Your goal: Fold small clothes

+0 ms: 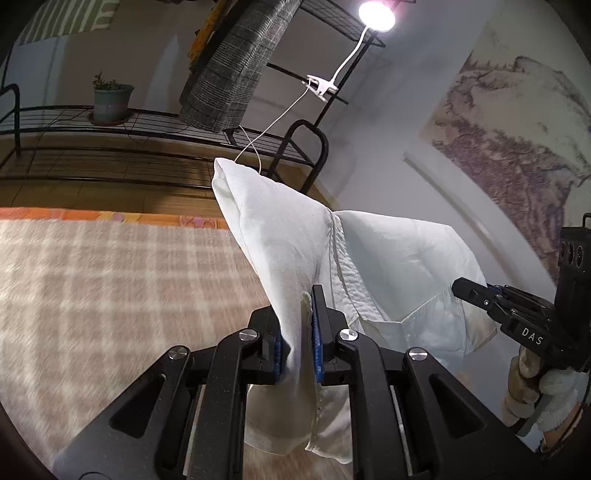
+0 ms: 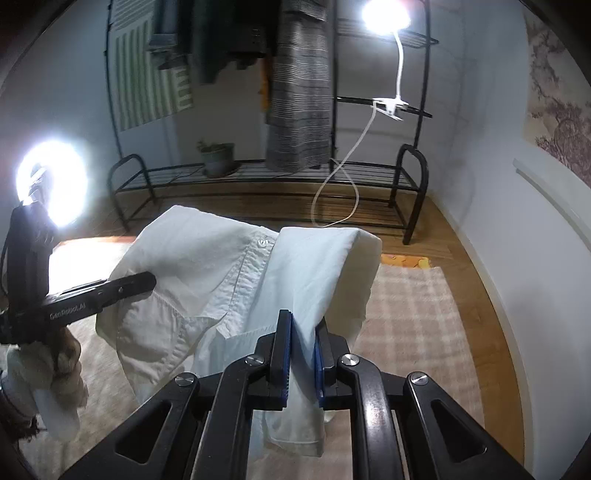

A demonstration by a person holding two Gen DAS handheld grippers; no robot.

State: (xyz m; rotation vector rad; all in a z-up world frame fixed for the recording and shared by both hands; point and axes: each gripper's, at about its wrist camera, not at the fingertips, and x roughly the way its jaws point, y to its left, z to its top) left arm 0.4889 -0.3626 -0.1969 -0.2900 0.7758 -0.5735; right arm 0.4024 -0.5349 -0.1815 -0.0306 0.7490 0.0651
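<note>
A small white button shirt [image 1: 388, 258] hangs in the air between both grippers, above a pink plaid blanket [image 1: 110, 288]. My left gripper [image 1: 299, 306] is shut on one part of the shirt's cloth. My right gripper [image 2: 303, 332] is shut on another part of the shirt [image 2: 229, 269]. In the left wrist view the right gripper [image 1: 480, 295] shows at the right, at the shirt's pocket side. In the right wrist view the left gripper [image 2: 122, 286] shows at the left, against the cloth.
A black metal rack [image 2: 258, 177] stands on the wooden floor behind, with a potted plant [image 2: 218, 158], hanging grey checked cloth [image 2: 299, 92] and a clipped lamp [image 2: 386, 16] with a white cable. A ring light [image 2: 55, 181] glares at the left. A white wall [image 2: 517, 221] is on the right.
</note>
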